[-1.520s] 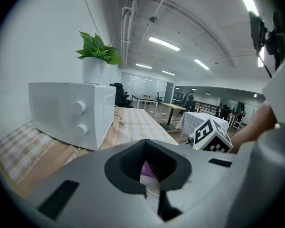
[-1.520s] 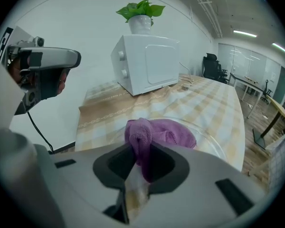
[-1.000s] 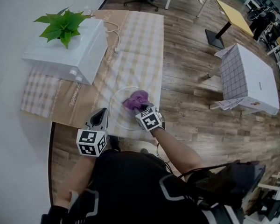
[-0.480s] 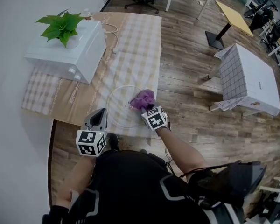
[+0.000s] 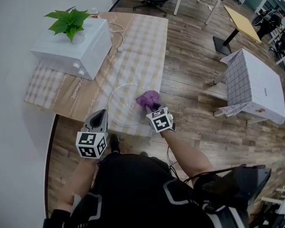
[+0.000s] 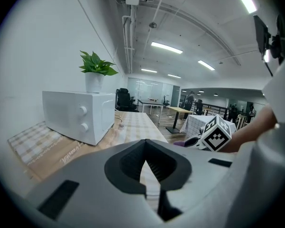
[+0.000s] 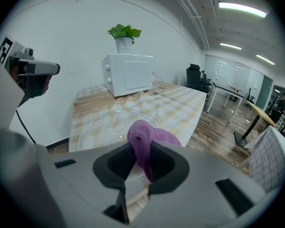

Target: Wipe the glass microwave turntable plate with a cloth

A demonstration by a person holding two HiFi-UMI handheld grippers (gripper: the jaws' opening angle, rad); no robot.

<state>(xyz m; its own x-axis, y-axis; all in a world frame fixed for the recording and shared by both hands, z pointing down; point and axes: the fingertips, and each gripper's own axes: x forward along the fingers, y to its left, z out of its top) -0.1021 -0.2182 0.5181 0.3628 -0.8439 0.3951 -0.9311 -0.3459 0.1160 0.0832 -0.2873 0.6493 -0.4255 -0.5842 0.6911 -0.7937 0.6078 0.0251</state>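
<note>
Cloth [image 7: 143, 134] — between right gripper [image 7: 137, 170] jaws

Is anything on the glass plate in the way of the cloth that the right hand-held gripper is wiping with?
Nothing visible does. The purple cloth, clamped in the right hand-held gripper, sits at the right side of the glass plate, and the remaining surface is bare. The left hand-held gripper hangs by the near-left rim.
</note>
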